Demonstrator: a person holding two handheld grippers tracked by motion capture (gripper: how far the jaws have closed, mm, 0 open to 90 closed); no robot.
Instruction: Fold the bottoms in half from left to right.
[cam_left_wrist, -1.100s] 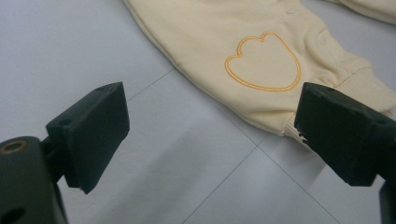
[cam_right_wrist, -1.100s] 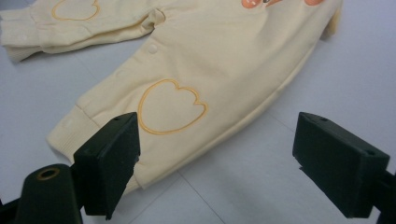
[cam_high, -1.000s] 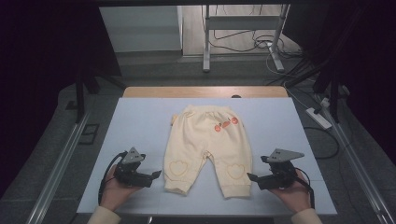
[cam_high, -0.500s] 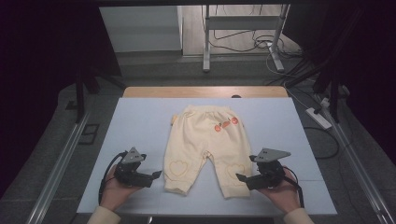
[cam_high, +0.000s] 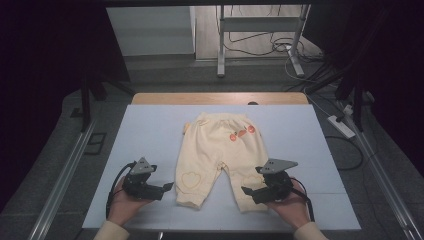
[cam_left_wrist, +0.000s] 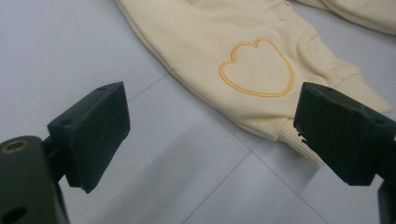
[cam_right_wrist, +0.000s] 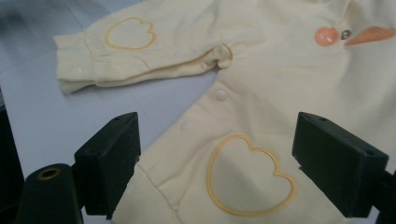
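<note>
Here the pale yellow trousers (cam_high: 220, 157) lie flat near the middle of the light blue surface (cam_high: 150, 130), waistband toward the far edge and both legs pointing back at the person. The left gripper (cam_high: 167, 187) sits low by the near edge, just left of the left leg's cuff (cam_high: 189, 200), held in the left hand (cam_high: 125, 202). Its jaws stand wide apart and grasp nothing; in the left gripper view the gripper (cam_left_wrist: 210, 135) frames bare surface and the ribbed cuff (cam_left_wrist: 299, 142), with the stitched heart (cam_left_wrist: 257, 70) on the knee beyond the tips. The right-hand jaw in that view lies close over the cuff's edge, though whether it touches the cloth cannot be told. The right gripper (cam_high: 248, 191), in the right hand (cam_high: 290, 205), is at the outer side of the other leg, its tips reaching onto the cloth near the hem. Its jaws are likewise spread wide and empty; in the right gripper view the gripper (cam_right_wrist: 215, 158) straddles the leg, with a second heart (cam_right_wrist: 250, 175) lying between the tips. Farther off in that view the other leg stretches across, and an orange patch (cam_right_wrist: 327, 35) shows on the seat. On the high view the same orange marks (cam_high: 242, 132) sit just below the waistband.
</note>
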